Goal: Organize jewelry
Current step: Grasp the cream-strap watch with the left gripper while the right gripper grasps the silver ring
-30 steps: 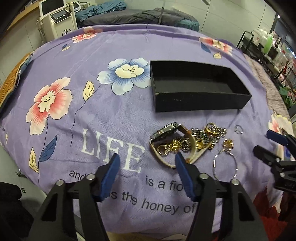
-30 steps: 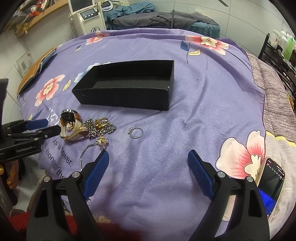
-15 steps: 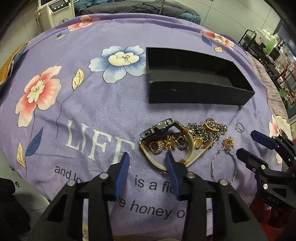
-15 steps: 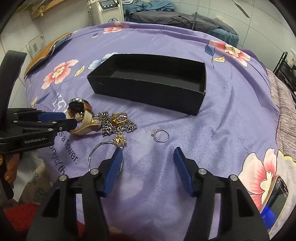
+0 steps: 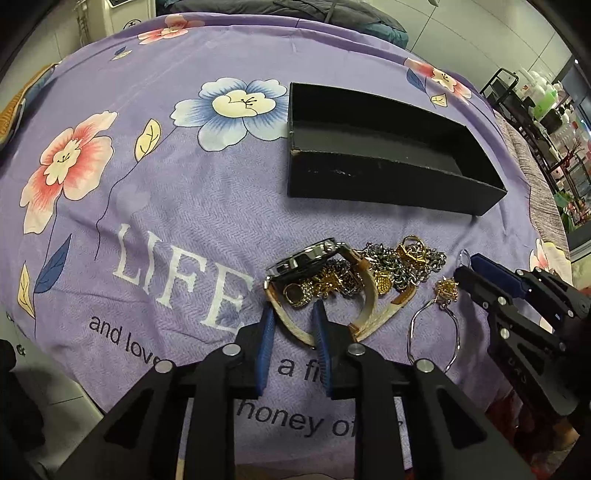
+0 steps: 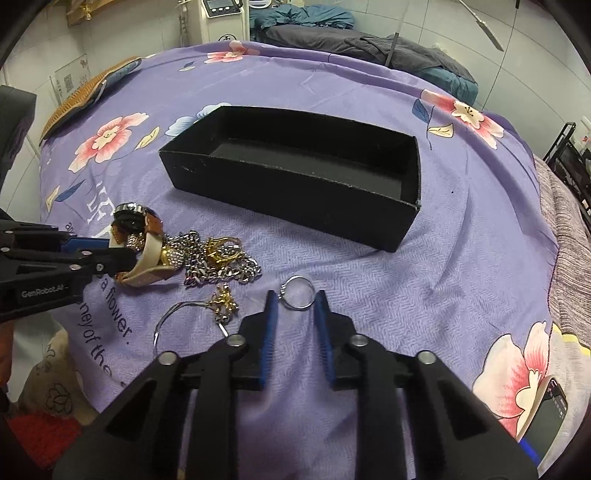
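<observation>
A pile of jewelry lies on the purple flowered cloth: a watch [image 5: 314,258] with a cream strap [image 5: 291,325], silver and gold chains [image 5: 402,266], a thin hoop with a gold charm [image 5: 436,325] and a small silver ring [image 6: 297,292]. An empty black box [image 5: 384,155] stands behind them; it also shows in the right wrist view [image 6: 303,173]. My left gripper [image 5: 293,314] is part-closed, its jaws on either side of the watch strap. My right gripper [image 6: 294,301] is part-closed, its jaws on either side of the silver ring.
A phone [image 6: 546,410] lies at the cloth's right edge. A white machine [image 6: 221,18] and dark bedding [image 6: 369,40] stand behind the table. A shelf rack [image 5: 546,107] is at the far right.
Both grippers moved forward and down and narrowed from wide open. The left now straddles the watch strap, the right straddles the silver ring.
</observation>
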The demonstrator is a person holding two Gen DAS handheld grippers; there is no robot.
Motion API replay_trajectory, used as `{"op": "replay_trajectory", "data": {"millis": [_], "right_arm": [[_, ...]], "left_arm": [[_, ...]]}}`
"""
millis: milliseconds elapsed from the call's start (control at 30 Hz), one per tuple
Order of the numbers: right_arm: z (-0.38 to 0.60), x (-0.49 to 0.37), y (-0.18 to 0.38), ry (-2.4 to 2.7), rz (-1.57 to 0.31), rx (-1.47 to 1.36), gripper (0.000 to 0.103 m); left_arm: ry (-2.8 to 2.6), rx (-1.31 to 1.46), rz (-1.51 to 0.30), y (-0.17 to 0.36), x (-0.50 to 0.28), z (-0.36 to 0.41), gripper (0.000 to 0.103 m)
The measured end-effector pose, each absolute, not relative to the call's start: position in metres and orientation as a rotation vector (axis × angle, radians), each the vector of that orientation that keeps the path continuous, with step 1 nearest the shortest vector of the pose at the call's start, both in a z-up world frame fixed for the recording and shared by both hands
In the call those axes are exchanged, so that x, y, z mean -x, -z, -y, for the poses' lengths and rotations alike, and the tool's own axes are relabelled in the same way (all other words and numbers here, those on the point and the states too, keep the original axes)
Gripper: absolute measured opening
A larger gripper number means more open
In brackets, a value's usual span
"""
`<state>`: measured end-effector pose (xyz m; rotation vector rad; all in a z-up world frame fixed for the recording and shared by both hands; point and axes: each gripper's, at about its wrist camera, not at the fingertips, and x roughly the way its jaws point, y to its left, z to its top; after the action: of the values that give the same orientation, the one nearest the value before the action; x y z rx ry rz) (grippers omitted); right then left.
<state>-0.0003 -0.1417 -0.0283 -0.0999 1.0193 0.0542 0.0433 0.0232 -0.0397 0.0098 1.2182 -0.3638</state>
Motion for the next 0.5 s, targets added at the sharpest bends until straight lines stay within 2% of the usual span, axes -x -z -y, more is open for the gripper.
{"op": "replay_trajectory", "data": {"millis": [200, 500], "right_arm": [[0.151, 0.005, 0.027, -0.044, -1.016, 0.049, 0.004], [0.163, 0.014, 0.02, -0.073, -1.02, -0.054, 0.003]], "left_arm": [[0.371, 0.008, -1.222, 0.038, -0.038, -0.029, 0.01], [0.381, 0.024, -1.2, 0.025, -0.032, -0.04, 0.007]]}}
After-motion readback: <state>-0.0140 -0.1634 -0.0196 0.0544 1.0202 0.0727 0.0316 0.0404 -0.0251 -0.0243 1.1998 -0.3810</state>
